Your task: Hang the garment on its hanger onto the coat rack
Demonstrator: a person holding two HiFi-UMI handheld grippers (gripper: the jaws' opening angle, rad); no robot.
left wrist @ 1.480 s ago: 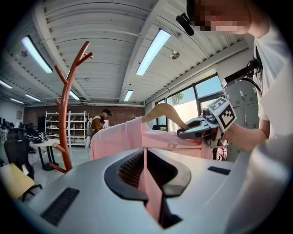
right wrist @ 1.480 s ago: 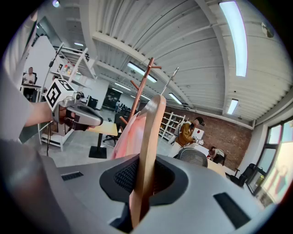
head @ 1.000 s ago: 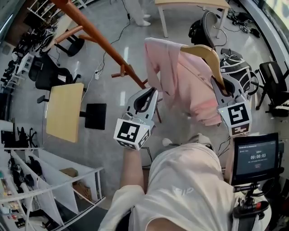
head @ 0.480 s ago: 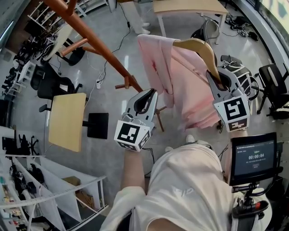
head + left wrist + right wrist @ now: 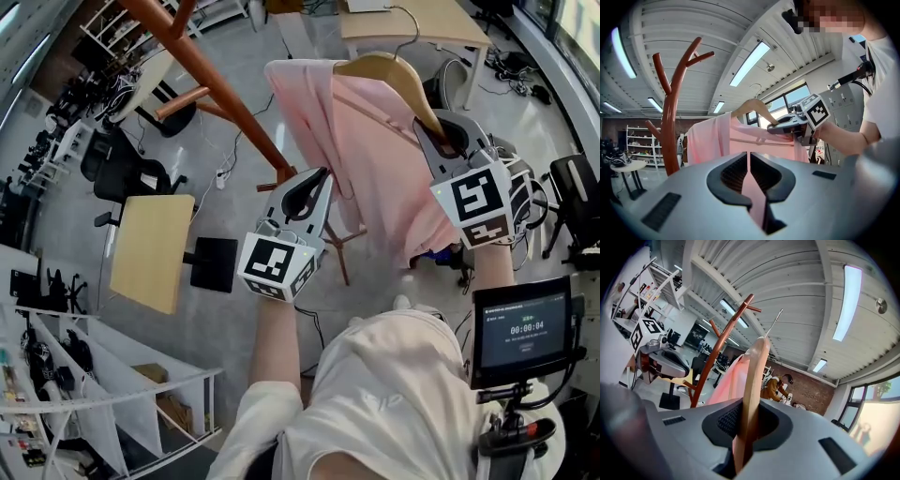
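Overhead, a pale pink garment (image 5: 375, 159) is seen draped on a light wooden hanger (image 5: 389, 70) with a thin metal hook, held up in the air just beside the reddish-brown coat rack (image 5: 216, 84). The fabric is plain and soft-looking, folded over the hanger's shoulders and hanging down in loose pleats; a horizontal seam is shown in the left gripper view. No print or label can be made out on it.

The hanger's lower arm is clamped between the jaws of the right claw (image 5: 448, 141), the wood being seen edge-on in the right gripper view. The left claw (image 5: 317, 180) is closed on a narrow strip of the pink cloth at the garment's lower edge.

A black-and-white square marker is carried on each claw's cube. On a small dark screen (image 5: 523, 328) at the person's right, the digits 00:00:04 are displayed.
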